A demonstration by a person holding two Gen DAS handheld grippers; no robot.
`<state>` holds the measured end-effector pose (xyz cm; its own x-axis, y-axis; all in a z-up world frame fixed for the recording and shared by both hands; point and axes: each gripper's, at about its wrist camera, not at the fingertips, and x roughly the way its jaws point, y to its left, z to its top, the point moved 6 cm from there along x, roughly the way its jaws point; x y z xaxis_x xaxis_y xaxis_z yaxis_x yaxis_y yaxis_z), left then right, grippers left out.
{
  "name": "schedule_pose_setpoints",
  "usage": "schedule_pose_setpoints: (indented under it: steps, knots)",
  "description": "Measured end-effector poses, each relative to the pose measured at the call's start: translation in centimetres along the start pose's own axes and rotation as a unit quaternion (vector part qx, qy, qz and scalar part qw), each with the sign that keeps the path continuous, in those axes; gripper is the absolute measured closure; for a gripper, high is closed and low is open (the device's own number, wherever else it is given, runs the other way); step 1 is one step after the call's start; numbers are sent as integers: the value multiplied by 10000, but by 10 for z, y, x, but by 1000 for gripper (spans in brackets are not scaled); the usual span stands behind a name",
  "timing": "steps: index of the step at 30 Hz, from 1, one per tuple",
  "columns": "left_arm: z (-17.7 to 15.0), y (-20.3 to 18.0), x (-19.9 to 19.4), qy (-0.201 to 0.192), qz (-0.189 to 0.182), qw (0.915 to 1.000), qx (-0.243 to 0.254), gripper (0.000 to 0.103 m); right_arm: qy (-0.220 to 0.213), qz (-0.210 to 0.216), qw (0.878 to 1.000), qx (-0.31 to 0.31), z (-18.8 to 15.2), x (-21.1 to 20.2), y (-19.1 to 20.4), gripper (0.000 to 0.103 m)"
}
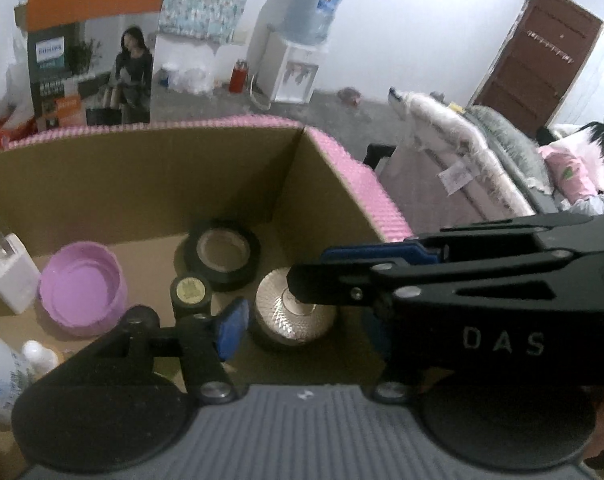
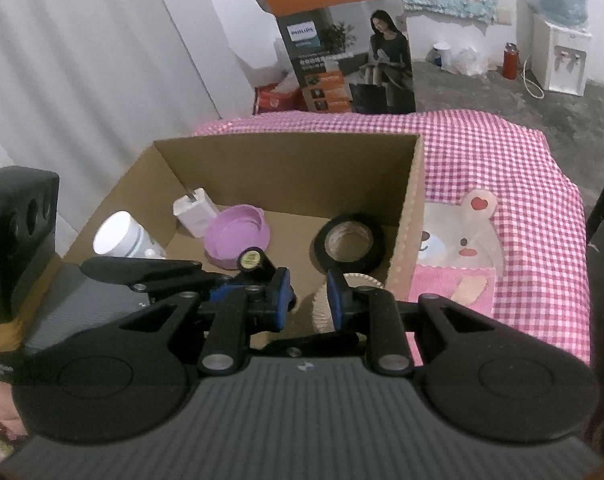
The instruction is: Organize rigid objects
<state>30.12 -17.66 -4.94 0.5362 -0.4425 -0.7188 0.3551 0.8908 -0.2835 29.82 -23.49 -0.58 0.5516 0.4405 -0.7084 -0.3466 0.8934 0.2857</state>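
An open cardboard box (image 1: 101, 184) (image 2: 285, 176) holds a black tape roll (image 1: 221, 250) (image 2: 350, 244), a purple lid (image 1: 81, 288) (image 2: 237, 236), a white plug (image 1: 9, 272) (image 2: 195, 212), a white bottle (image 2: 119, 236), a small black cylinder with a gold top (image 1: 190, 292) (image 2: 253, 259) and a ridged silver disc (image 1: 293, 312) (image 2: 362, 280). My left gripper (image 1: 302, 326) stands open around the disc; its blue left pad is just clear of it, and its right finger is hidden. My right gripper (image 2: 309, 300) (image 1: 310, 270) crosses over the disc, shut and holding nothing.
The box sits on a pink checked cloth with a bear picture (image 2: 482, 184). A tall printed carton (image 2: 342, 60) stands behind it, and a water dispenser (image 1: 297, 60) is by the far wall. Bedding (image 1: 462, 152) is piled to the right.
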Motion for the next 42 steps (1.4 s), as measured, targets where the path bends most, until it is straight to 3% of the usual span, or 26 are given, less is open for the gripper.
schedule_pose_setpoints:
  steps: [9, 13, 24, 25, 32, 42]
  knots:
    - [-7, -10, -74, -874, 137, 9947, 527, 20, -489, 217, 9986, -55, -2, -46, 25, 80]
    - [-24, -7, -96, -1005, 346, 9922, 648, 16, -503, 318, 9982, -52, -12, -58, 39, 79]
    - [-53, 24, -105, -836, 1268, 9857, 725, 9, -14, 400, 9985, 362, -42, -36, 53, 78]
    - [-54, 26, -104, -815, 1310, 9853, 731, 4, 27, 371, 9985, 400, -44, -31, 53, 78]
    - [-59, 29, -103, -801, 1352, 9844, 795, 0, 99, 108, 9992, 378, -54, -10, 46, 75]
    - [-60, 28, -100, -742, 1196, 9880, 641, 0, 195, 170, 9991, 321, -53, 2, 43, 75]
